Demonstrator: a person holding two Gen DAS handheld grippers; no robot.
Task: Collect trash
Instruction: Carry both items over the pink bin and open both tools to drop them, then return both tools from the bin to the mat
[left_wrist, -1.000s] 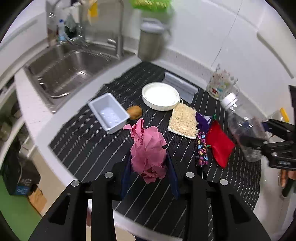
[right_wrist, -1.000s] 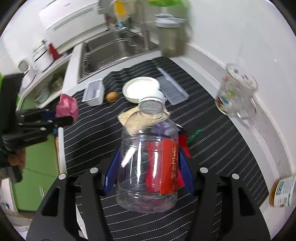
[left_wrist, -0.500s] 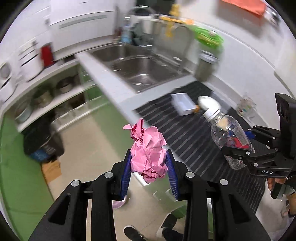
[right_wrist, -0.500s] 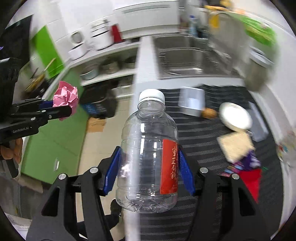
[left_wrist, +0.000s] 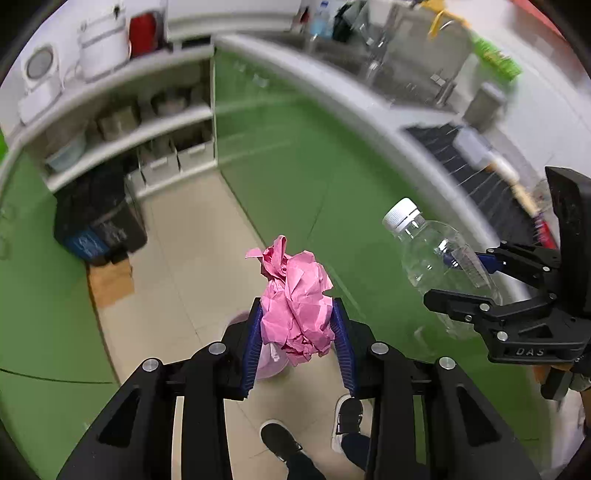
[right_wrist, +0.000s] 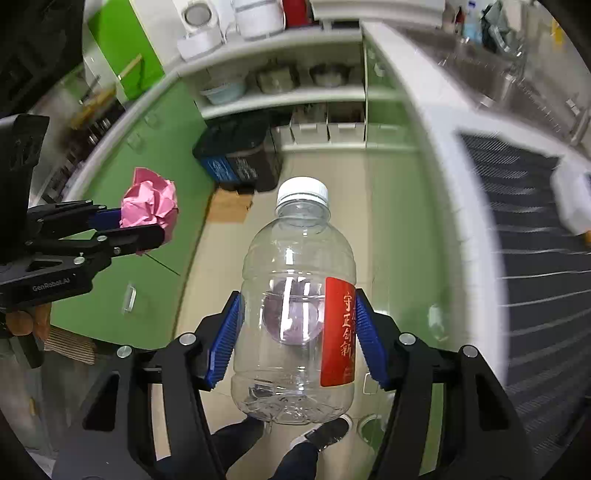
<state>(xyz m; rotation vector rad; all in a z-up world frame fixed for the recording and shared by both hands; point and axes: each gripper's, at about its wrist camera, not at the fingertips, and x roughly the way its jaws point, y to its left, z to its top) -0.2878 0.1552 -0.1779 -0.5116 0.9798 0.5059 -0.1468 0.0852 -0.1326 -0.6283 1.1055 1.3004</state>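
My left gripper (left_wrist: 297, 332) is shut on a crumpled pink paper ball (left_wrist: 295, 299) and holds it above the floor; it also shows in the right wrist view (right_wrist: 149, 208). My right gripper (right_wrist: 297, 341) is shut on an empty clear plastic bottle (right_wrist: 295, 314) with a white cap and red label; the bottle also shows in the left wrist view (left_wrist: 439, 266). A pale pink bin (left_wrist: 271, 360) stands on the tiled floor right below the paper ball, mostly hidden by it. Through the bottle it shows as a purplish round shape (right_wrist: 291, 317).
Green cabinet fronts (left_wrist: 295, 155) run under the white counter (left_wrist: 373, 110) with the striped black mat (right_wrist: 535, 229). A black bin (left_wrist: 98, 221) and cardboard (left_wrist: 110, 280) stand on the floor by open shelves (left_wrist: 129, 133). The person's shoes (left_wrist: 280, 439) are below.
Both grippers have swung away from the counter and now point down at the floor, still holding the paper ball and the bottle. The pink bin has come into view below.
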